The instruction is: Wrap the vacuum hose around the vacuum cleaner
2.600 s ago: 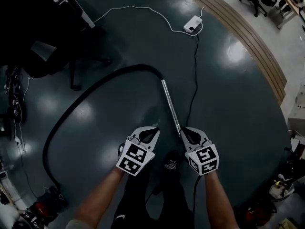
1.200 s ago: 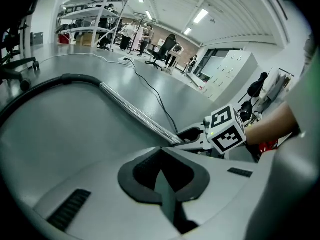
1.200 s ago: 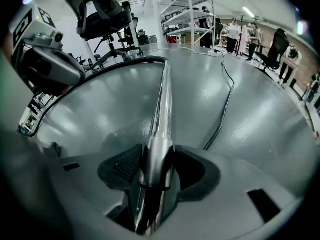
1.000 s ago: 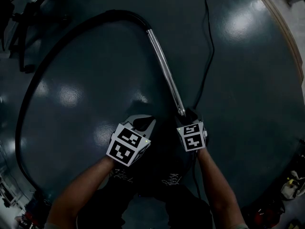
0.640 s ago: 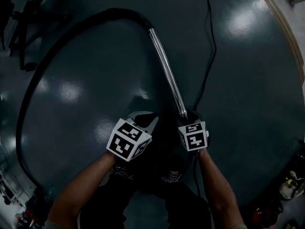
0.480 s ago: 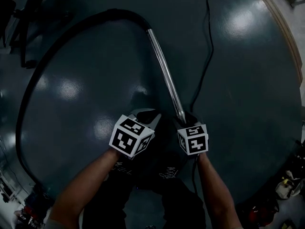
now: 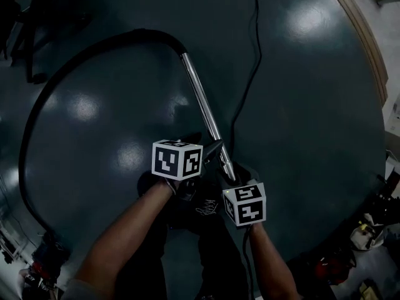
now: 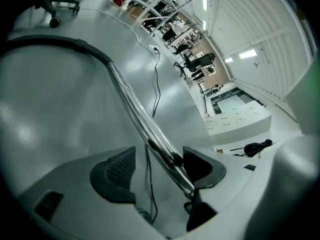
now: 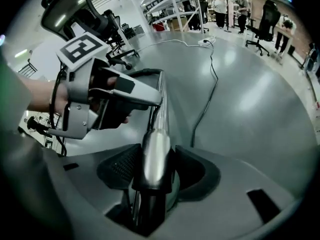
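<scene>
Fingers (image 9: 119, 168) of the right gripper (image 9: 156, 170) clamp the metal wand (image 7: 199, 99); left gripper (image 8: 157, 165) jaws are opening around it, hose (image 8: 50, 41) sweeping toward ten o'clock.

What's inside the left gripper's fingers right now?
The metal wand runs between the left gripper's opening fingers, near one finger, clear of the other. A black cable shows beneath. Whether that finger touches the wand is hidden.
</scene>
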`<state>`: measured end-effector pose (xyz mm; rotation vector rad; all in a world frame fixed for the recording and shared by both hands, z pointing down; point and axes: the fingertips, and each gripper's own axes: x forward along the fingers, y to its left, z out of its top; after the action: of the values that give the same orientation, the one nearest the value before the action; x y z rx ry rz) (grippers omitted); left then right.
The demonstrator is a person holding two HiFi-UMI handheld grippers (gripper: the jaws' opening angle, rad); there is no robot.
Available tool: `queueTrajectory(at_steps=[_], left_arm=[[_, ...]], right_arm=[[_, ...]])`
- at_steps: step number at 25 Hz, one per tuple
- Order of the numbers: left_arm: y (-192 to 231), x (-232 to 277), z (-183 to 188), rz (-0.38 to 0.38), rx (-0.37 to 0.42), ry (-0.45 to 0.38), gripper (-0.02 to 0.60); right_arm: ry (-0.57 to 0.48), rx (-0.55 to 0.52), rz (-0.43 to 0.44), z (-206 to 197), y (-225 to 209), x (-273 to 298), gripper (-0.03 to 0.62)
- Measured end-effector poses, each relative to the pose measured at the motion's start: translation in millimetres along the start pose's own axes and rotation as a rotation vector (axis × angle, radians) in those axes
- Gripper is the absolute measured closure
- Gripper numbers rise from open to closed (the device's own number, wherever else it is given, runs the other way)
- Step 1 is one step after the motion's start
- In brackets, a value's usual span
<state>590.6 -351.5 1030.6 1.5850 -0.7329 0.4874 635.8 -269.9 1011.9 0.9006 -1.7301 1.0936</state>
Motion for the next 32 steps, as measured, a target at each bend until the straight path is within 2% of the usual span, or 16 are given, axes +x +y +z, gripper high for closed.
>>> queueTrajectory(at_steps=[1, 9, 13, 16, 20, 26, 32], left_arm=[[-4, 2, -6, -0.008, -0.021, 0.010, 0.281], [-44, 16, -29, -0.084, -0.124, 0.047, 0.278], [-57, 16, -31, -0.077, -0.139, 0.035, 0.289], [-66, 3, -32, -0.054, -0.147, 0.031, 0.312], [-85, -31, -21, -0.040, -0.106, -0.007, 0.327], [-145, -100, 8, -0.104, -0.023, -0.092, 0.328], [-204, -183, 31, -0.128, 0.038, -0.199, 0.328]], right_arm=[[0.011, 0.002, -0.005, -6, 1, -8, 0.375], [0.054, 0.028, -0.023, -23, 15, -51, 0.375], [0.057, 0.018, -0.034, -27, 21, -66, 0.375], [0.039, 0.021, 0.002, -27, 29, -79, 0.373], [-0.048, 0.004, 0.062, -16, 50, -105, 0.373], [-0.182, 0.065, 0.184, 8, 74, -173, 0.359], [-0.237, -0.062, 0.240, 36, 112, -259, 0.356]])
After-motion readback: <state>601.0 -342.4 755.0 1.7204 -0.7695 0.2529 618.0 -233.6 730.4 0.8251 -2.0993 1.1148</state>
